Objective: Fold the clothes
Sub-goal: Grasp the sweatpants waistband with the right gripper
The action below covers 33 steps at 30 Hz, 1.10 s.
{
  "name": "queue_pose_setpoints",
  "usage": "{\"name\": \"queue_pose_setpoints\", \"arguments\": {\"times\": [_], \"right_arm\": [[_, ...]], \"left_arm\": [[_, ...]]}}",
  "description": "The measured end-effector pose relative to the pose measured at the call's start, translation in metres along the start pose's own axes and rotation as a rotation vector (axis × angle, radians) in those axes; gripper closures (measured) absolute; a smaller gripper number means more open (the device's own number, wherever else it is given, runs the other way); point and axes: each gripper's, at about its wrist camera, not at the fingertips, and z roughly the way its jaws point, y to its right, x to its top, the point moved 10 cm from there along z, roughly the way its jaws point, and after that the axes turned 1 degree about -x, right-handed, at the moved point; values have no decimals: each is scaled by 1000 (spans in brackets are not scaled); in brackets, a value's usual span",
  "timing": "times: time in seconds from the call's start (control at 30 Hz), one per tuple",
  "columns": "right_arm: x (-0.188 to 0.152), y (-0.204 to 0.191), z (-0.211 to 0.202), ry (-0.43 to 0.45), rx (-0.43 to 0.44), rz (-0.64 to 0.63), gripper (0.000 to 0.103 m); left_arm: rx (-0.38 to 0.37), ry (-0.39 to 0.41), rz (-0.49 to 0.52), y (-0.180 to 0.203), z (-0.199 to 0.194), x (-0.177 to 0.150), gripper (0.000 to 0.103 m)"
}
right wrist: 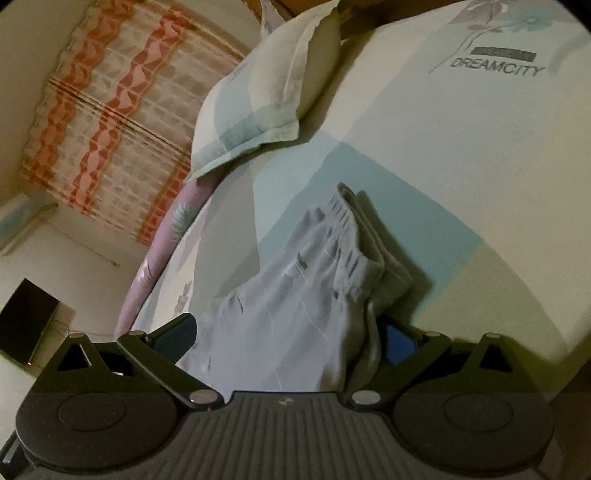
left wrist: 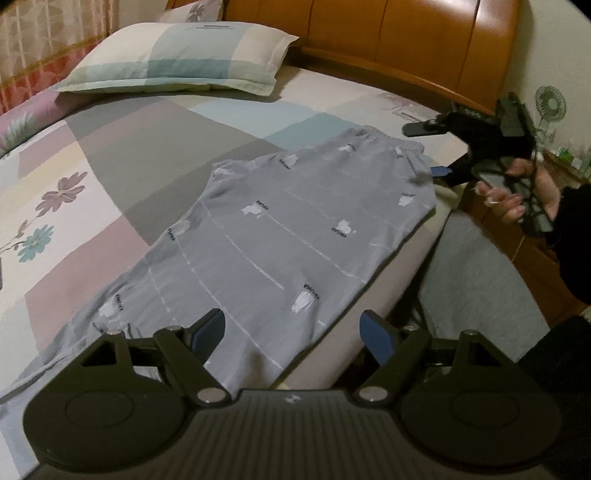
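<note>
Patchwork bed sheet (left wrist: 122, 155) under grey trousers (left wrist: 280, 221), left tool (left wrist: 295, 332) wide, right tool (right wrist: 291, 339) wide around waistband.

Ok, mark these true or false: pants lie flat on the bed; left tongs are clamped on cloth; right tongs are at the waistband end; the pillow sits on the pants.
1. The grey pants lie spread on the bed. True.
2. The left tongs are clamped on cloth. False: they stand open above the pants.
3. The right tongs are at the waistband end. True.
4. The pillow sits on the pants. False: it lies apart, near the headboard.
</note>
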Motion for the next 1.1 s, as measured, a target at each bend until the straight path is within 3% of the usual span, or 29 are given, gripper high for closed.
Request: {"name": "queue_pose_setpoints", "arguments": {"times": [0.27, 0.47, 0.87, 1.1], "right_arm": [[30, 3, 23, 42, -25, 20, 0], [-3, -12, 18, -46, 51, -8, 0], [23, -12, 42, 17, -48, -70, 0], [7, -19, 42, -18, -18, -165, 0]], "left_arm": [[-7, 9, 4, 2, -1, 3, 23], [-4, 6, -9, -3, 0, 3, 23], [2, 6, 1, -5, -1, 3, 23], [-4, 0, 15, -6, -1, 3, 23]]}}
